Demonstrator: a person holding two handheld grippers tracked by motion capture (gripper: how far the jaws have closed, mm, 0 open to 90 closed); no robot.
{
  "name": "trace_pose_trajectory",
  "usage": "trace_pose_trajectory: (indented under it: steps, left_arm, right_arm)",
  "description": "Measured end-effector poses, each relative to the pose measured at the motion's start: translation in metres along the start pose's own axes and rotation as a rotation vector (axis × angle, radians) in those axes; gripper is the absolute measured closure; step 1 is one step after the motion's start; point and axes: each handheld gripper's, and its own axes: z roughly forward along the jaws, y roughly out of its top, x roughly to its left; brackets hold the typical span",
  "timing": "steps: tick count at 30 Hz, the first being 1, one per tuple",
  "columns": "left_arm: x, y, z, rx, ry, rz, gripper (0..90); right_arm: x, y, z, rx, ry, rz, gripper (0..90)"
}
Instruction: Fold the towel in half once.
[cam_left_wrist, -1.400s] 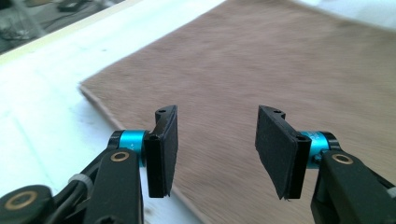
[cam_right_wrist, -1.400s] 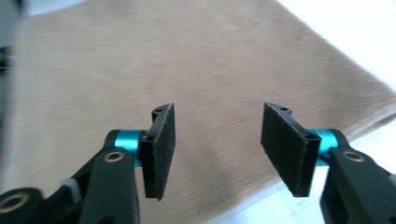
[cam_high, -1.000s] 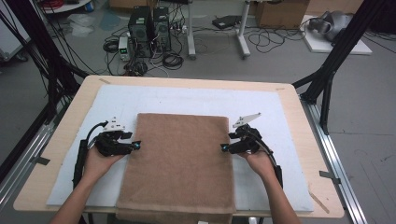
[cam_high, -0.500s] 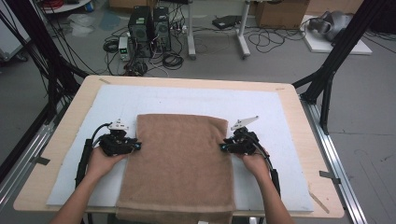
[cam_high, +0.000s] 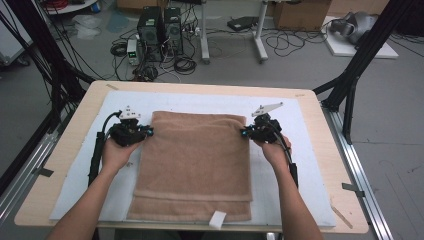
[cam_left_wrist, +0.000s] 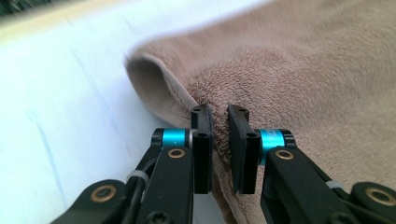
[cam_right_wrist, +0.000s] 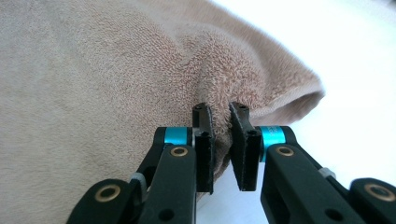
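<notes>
A brown terry towel (cam_high: 195, 165) lies folded flat on the white mat (cam_high: 305, 150), its long side running away from me. My left gripper (cam_high: 149, 132) is shut on the towel's left edge near the far corner, and the cloth (cam_left_wrist: 303, 70) bunches between its jaws (cam_left_wrist: 219, 112). On the opposite edge, near the far right corner, my right gripper (cam_high: 243, 133) is shut on the towel (cam_right_wrist: 93, 70), with a raised fold pinched at its tips (cam_right_wrist: 220, 109). A small white tag (cam_high: 217, 220) sticks out at the towel's near edge.
The mat covers most of a wooden table (cam_high: 200, 87). Black frame legs (cam_high: 350, 85) stand at the table's right and left. Computers and cables (cam_high: 160, 35) sit on the floor beyond the far edge.
Both grippers have moved away from me along the table, dragging the towel with them. Its near edge, which hung over the table front, now lies on the mat.
</notes>
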Motion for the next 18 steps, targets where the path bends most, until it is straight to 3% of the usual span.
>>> trace_pose_trajectory:
  steps: [3,4,5,6,8,10,13,18]
  left_arm:
    - [0.003,0.015,0.007,-0.014,0.024,0.0,77.6]
    - [0.003,0.016,0.009,0.003,0.057,0.008,71.8]
    - [0.004,0.015,0.011,0.018,0.067,-0.01,64.4]
    - [0.006,0.014,0.011,0.029,0.054,-0.024,56.1]
    - [0.007,0.008,0.005,0.038,0.036,-0.014,54.2]
    - [0.006,0.004,-0.002,0.033,0.025,-0.008,53.1]
    - [0.001,-0.007,-0.017,-0.011,-0.012,0.001,53.4]
    - [-0.015,-0.034,-0.033,-0.006,-0.059,0.047,53.7]
  right_arm:
    - [-0.01,0.012,-0.002,-0.001,-0.038,0.015,77.3]
    - [-0.011,0.012,0.0,0.007,-0.053,0.026,68.0]
    - [-0.014,0.012,0.003,0.027,-0.074,0.041,57.6]
    - [-0.016,0.009,0.004,0.048,-0.092,0.051,55.4]
    - [-0.017,0.003,-0.001,0.018,-0.084,0.071,52.2]
    - [-0.013,-0.002,-0.008,0.001,-0.091,0.053,49.8]
    - [0.0,-0.009,-0.022,-0.037,-0.047,0.024,49.7]
    - [0.036,-0.024,-0.03,-0.019,0.053,-0.063,47.4]
